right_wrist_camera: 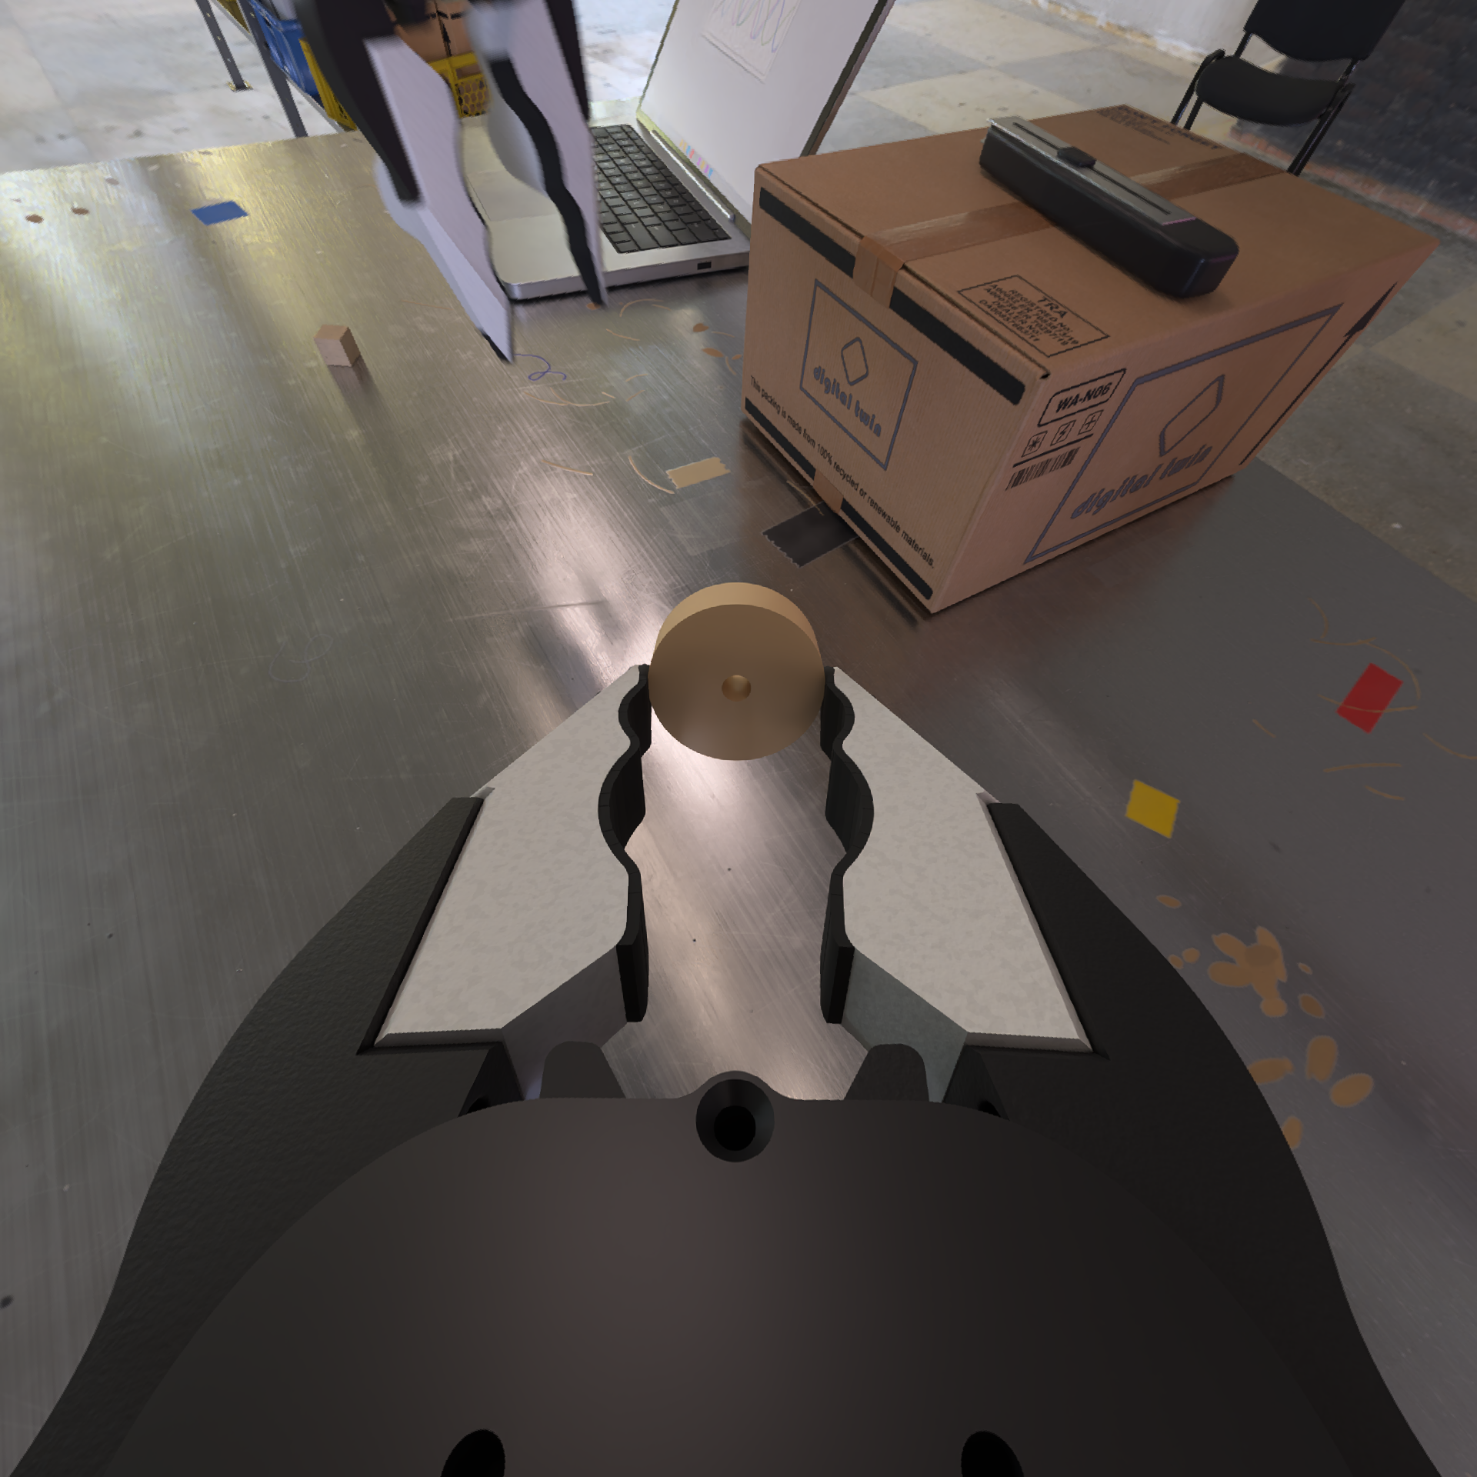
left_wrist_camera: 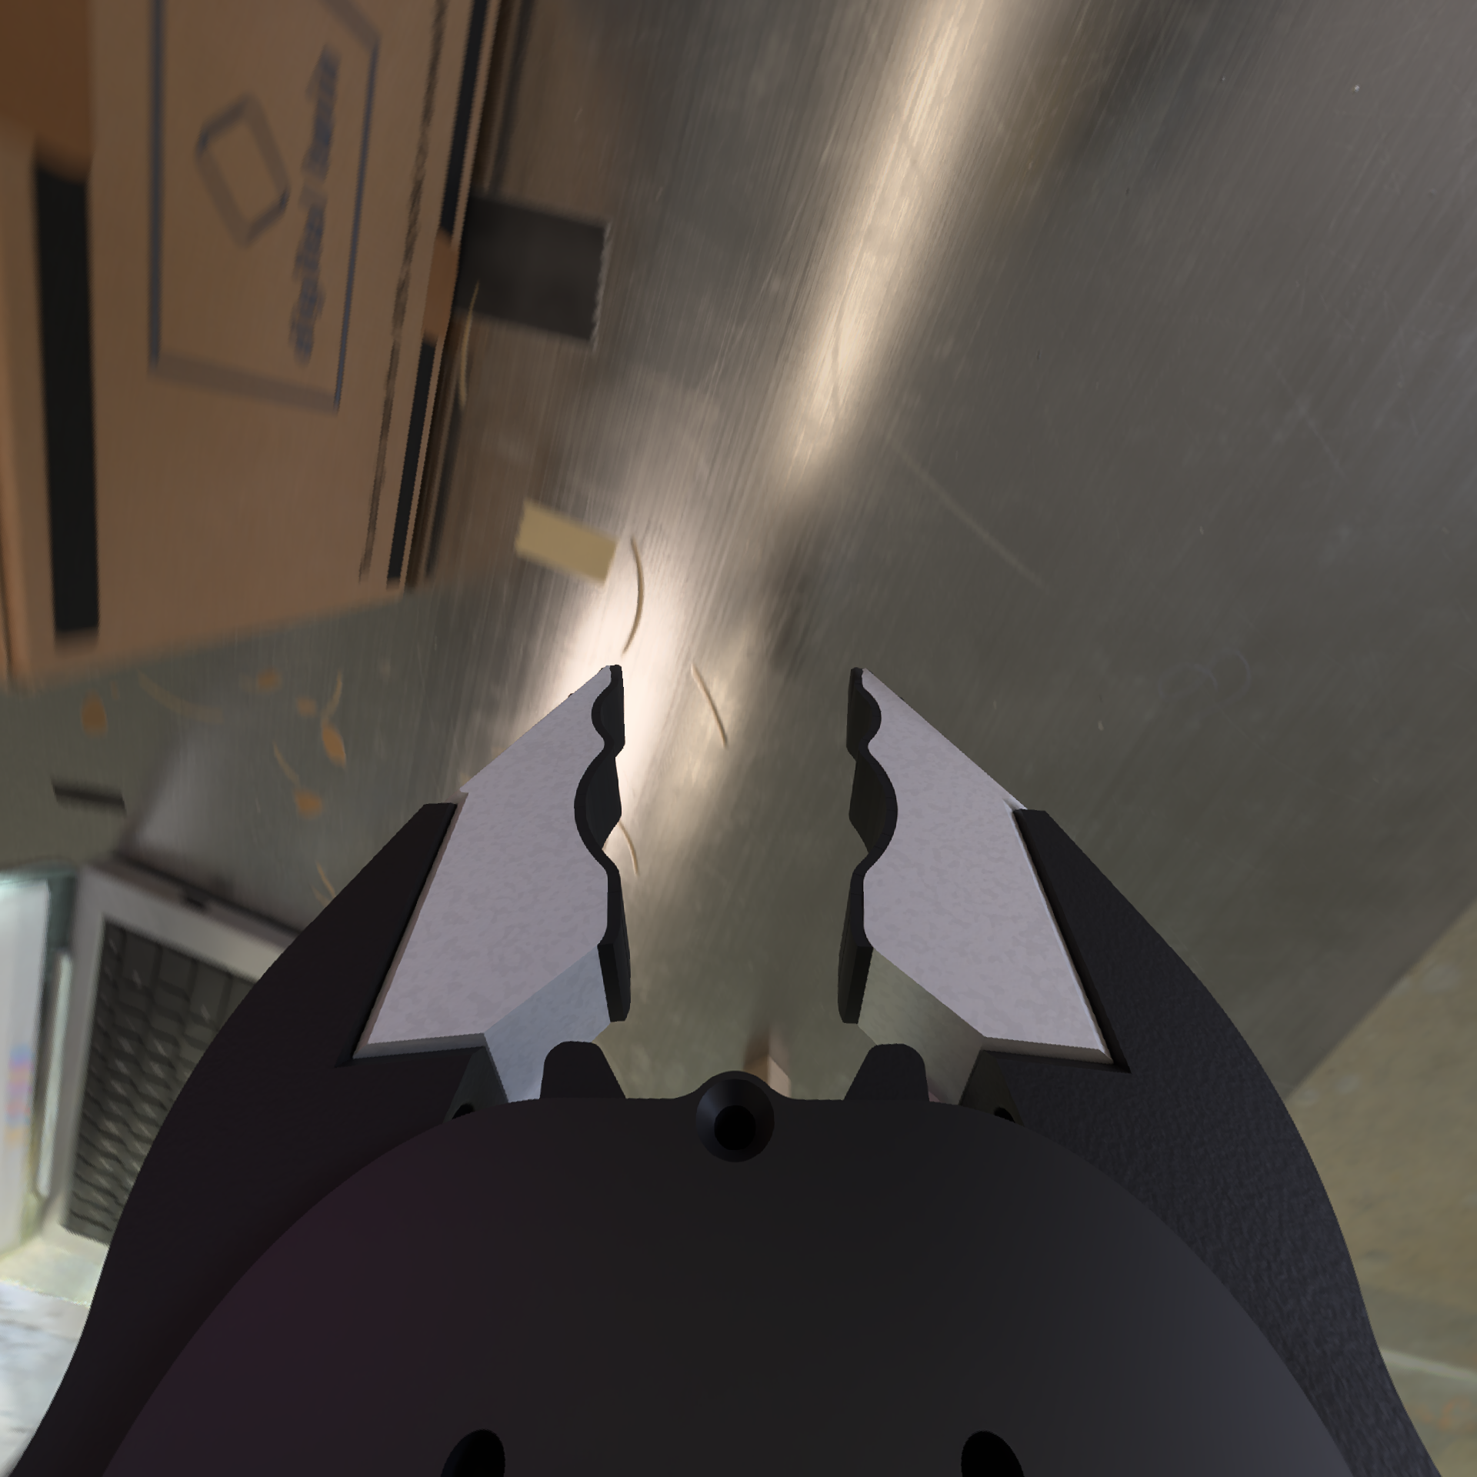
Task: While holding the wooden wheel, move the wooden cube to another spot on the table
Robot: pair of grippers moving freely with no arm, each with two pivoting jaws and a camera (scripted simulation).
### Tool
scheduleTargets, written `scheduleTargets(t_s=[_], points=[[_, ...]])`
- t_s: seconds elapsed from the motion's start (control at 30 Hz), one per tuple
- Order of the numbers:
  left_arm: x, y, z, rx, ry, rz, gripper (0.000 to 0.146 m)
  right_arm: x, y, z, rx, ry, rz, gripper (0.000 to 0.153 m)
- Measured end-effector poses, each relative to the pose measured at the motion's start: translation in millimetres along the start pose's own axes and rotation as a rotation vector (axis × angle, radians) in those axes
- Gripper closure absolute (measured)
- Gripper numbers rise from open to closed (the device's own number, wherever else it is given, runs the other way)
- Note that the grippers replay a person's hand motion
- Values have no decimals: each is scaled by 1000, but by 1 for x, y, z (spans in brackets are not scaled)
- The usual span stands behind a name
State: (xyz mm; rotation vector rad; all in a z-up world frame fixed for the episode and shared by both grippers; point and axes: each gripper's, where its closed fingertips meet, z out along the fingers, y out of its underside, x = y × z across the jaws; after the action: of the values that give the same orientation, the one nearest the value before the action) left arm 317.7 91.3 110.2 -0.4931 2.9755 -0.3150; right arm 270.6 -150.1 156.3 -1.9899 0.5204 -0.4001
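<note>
My right gripper (right_wrist_camera: 735, 679) is shut on the wooden wheel (right_wrist_camera: 723, 639), a tan disc with a centre hole, clamped between the fingertips over the metal table (right_wrist_camera: 240, 639). The small wooden cube (right_wrist_camera: 337, 345) sits on the table far ahead to the left. My left gripper (left_wrist_camera: 735, 675) is open and empty and points down at bare table; the cube does not show in its view. In the right wrist view the left gripper (right_wrist_camera: 547, 328) hangs blurred above the table, to the right of the cube and apart from it.
A cardboard box (right_wrist_camera: 1039, 360) with a black bar-shaped device (right_wrist_camera: 1103, 216) on top stands at the right, also in the left wrist view (left_wrist_camera: 240, 320). An open laptop (right_wrist_camera: 639, 208) is behind the left gripper. Red (right_wrist_camera: 1368, 695), yellow (right_wrist_camera: 1151, 807) and blue (right_wrist_camera: 217, 212) tape patches lie flat.
</note>
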Motion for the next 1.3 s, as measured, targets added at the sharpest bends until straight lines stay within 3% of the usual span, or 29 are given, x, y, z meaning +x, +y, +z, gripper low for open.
scheduleTargets(t_s=[0.13,0.27,0.43,0.6,0.8,0.93,1.1,1.2,1.3], points=[[-3,74,-42,2,-51,-173,90,-1,5,5,5,-19,23,110],[6,155,-55,-55,-78,-366,93,-3,6,10,6,-34,35,110],[21,233,-23,-140,-47,-580,94,-6,2,16,7,-49,26,110],[19,272,15,-178,-18,-690,93,-9,-2,15,-5,-43,-1,110],[18,277,31,-162,-14,-682,95,-5,-1,9,-11,-15,4,110],[18,274,33,-143,0,-667,127,-5,1,10,-16,-13,6,110],[10,265,7,-153,-47,-638,127,-8,4,10,-22,-24,12,110],[-4,227,-33,-109,-145,-542,127,-11,5,12,-20,-36,13,110],[-7,154,-62,-25,-181,-352,127,-15,4,16,-8,-56,22,110]])
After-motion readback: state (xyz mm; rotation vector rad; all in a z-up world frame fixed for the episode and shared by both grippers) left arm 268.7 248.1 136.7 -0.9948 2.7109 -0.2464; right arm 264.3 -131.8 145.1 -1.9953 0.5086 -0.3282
